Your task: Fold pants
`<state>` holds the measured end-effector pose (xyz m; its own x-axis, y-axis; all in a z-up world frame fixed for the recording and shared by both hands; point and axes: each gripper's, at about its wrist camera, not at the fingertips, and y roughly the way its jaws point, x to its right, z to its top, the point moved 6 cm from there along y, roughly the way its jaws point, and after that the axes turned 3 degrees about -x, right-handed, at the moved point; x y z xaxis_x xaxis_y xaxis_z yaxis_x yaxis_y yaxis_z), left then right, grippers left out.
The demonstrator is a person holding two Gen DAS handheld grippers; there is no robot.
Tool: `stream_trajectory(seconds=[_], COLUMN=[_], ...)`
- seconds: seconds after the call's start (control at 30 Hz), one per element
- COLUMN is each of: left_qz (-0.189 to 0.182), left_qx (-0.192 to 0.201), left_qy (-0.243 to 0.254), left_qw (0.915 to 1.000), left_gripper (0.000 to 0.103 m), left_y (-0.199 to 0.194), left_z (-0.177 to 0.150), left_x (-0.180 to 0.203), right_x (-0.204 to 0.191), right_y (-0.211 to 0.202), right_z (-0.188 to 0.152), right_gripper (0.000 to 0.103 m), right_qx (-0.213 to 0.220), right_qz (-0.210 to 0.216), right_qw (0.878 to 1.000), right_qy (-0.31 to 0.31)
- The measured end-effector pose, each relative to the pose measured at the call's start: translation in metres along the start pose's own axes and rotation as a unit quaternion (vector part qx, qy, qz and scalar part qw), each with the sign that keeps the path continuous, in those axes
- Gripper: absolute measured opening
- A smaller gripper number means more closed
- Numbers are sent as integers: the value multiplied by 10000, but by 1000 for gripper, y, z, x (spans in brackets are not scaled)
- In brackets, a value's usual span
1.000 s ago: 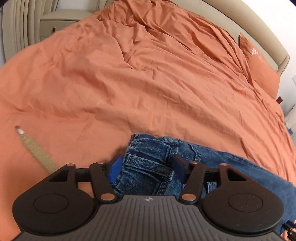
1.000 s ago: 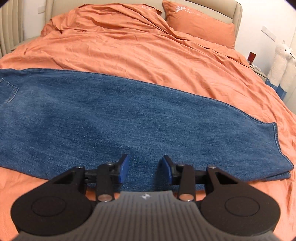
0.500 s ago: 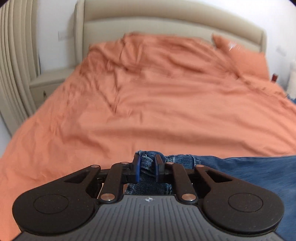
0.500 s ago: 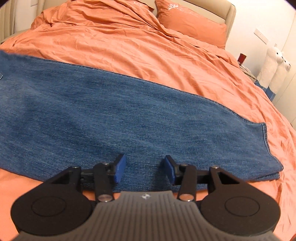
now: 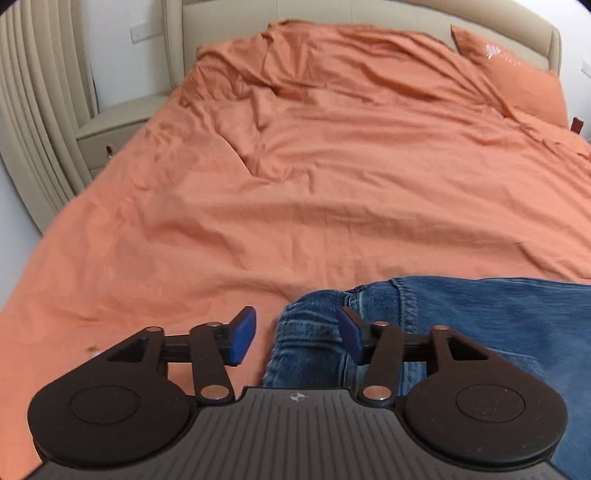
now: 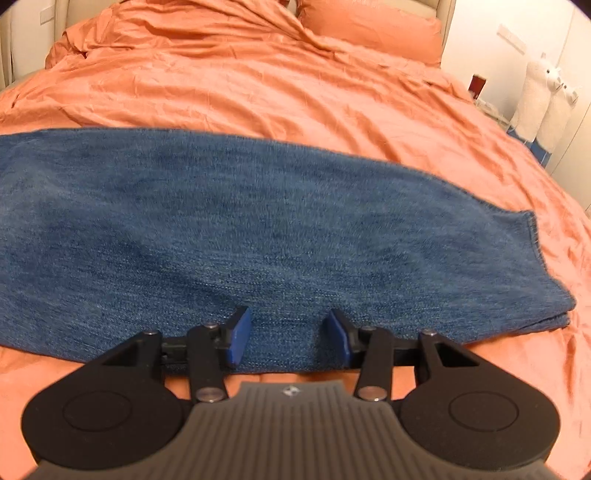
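Note:
Blue denim pants (image 6: 258, 229) lie flat across the orange bedspread (image 6: 295, 88), legs stacked, hems at the right. In the left wrist view the bunched waistband end (image 5: 325, 332) lies at the pants' left end. My left gripper (image 5: 297, 334) is open, its jaws on either side of the waistband's left edge, not closed on it. My right gripper (image 6: 286, 334) is open, hovering over the near edge of the pant legs, holding nothing.
An orange pillow (image 5: 517, 74) and beige headboard (image 5: 332, 14) are at the far end. A beige nightstand (image 5: 110, 133) stands left of the bed. White plush llamas (image 6: 543, 103) stand by the wall at the right.
My left gripper shut on the waistband half a second ago and has now opened again, releasing it. The right gripper stayed open and shifted slightly over the legs.

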<state>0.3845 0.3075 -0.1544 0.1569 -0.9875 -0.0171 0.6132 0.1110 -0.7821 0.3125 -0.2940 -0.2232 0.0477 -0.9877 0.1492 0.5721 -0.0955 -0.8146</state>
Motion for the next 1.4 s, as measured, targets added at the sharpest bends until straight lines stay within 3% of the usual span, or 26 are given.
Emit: stream_trajectory(seconds=[0.17, 0.27, 0.37, 0.47, 0.53, 0.6, 0.77, 0.87, 0.9, 0.97, 1.0, 1.13, 1.3, 1.33, 1.4], left_qz=[-355, -679, -1024, -1340, -1573, -1698, -1791, -1943, -1995, -2009, -1974, -1627, -1138, -1026, -896], left_qx=[-135, -271, -321, -87, 1, 10, -138, -102, -89, -88, -58, 139, 278, 222, 169], left_qy=[-655, -1396, -2340, -3223, -3686, -3926, -4063, -4051, -4046, -4012, -3928, -3202, -2217, -2088, -2002], left_qw=[9971, 9875, 9663, 9371, 9162, 9039, 8959, 8933, 8924, 8937, 8982, 9332, 9680, 9723, 9755], left_gripper=[68, 74, 74, 74, 74, 71, 66, 63, 56, 49, 43, 27, 23, 22, 21], left_y=[-49, -58, -53, -46, -38, -28, -3, 7, 9, 11, 9, -10, -29, -28, -27], left_z=[-24, -52, -83, -107, -116, -121, -121, -118, -116, -116, -115, -99, -80, -80, -80], left_x=[-16, -27, -42, -54, -58, -60, -63, -62, -62, -61, -60, -50, -33, -30, -29], right_x=[-16, -33, -56, -82, -104, -129, -198, -234, -245, -259, -264, -269, -261, -260, -261], right_y=[-33, -50, -62, -70, -77, -83, -92, -86, -83, -77, -74, -84, -93, -90, -85], right_z=[-4, -11, -20, -30, -39, -46, -60, -64, -64, -62, -57, -39, -25, -25, -26], right_gripper=[42, 42, 42, 41, 41, 41, 42, 47, 49, 50, 48, 45, 42, 37, 9], right_qx=[368, 438, 448, 361, 304, 260, 206, 275, 339, 489, 559, 991, 1229, 1190, 1067], right_qz=[215, 521, 827, 1166, 1407, 1614, 2097, 2115, 2083, 1944, 1880, 1611, 1466, 1493, 1604], right_qw=[9991, 9976, 9955, 9923, 9894, 9865, 9769, 9750, 9750, 9765, 9772, 9784, 9758, 9754, 9745], right_qy=[0, 84, 121, 193, 188, 63, -361, -630, -700, -791, -817, -834, -1060, -1099, -1154])
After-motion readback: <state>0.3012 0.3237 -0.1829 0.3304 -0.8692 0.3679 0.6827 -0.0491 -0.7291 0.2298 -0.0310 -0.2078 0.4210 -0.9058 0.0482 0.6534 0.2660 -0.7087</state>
